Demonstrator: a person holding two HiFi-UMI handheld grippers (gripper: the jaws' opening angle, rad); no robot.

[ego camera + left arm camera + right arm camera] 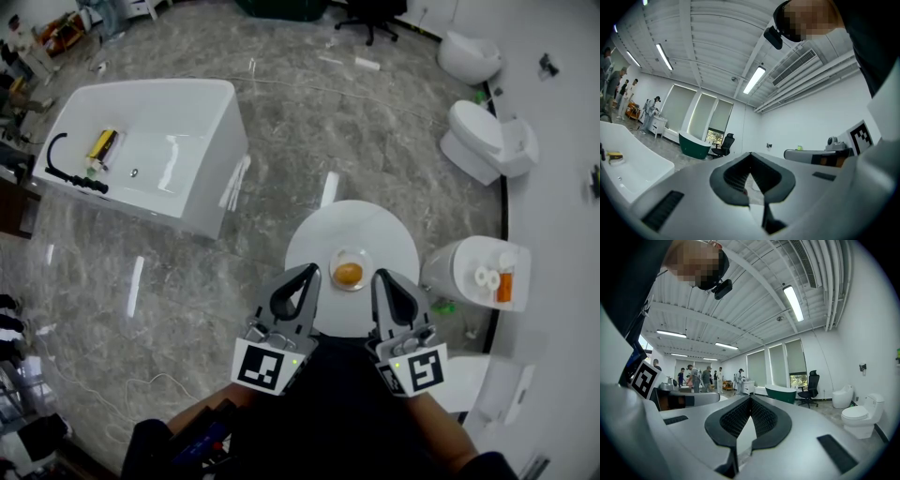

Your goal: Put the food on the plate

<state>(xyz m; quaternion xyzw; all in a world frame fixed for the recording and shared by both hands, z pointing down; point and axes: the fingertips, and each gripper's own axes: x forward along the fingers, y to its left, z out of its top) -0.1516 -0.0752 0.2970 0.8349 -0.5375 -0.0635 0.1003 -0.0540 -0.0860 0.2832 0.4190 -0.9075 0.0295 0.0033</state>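
Note:
An orange-yellow round piece of food (348, 274) lies on a small clear plate (335, 259), which sits on a round white table (375, 230) in the head view. My left gripper (307, 272) is at the table's near edge, just left of the plate, shut and empty. On the other side of the plate my right gripper (379, 276) is likewise shut and empty. Both gripper views look out into the room and at the ceiling. There the left gripper (750, 153) and the right gripper (750, 397) show closed tips. Neither view shows the food.
A white bathtub (150, 150) stands at the left, two toilets (487, 141) (469, 56) at the right. Next to the table, a white stand (478, 253) carries rolls and an orange bottle (504, 286). Several people (701, 378) stand far off; a green tub (693, 143) is near the windows.

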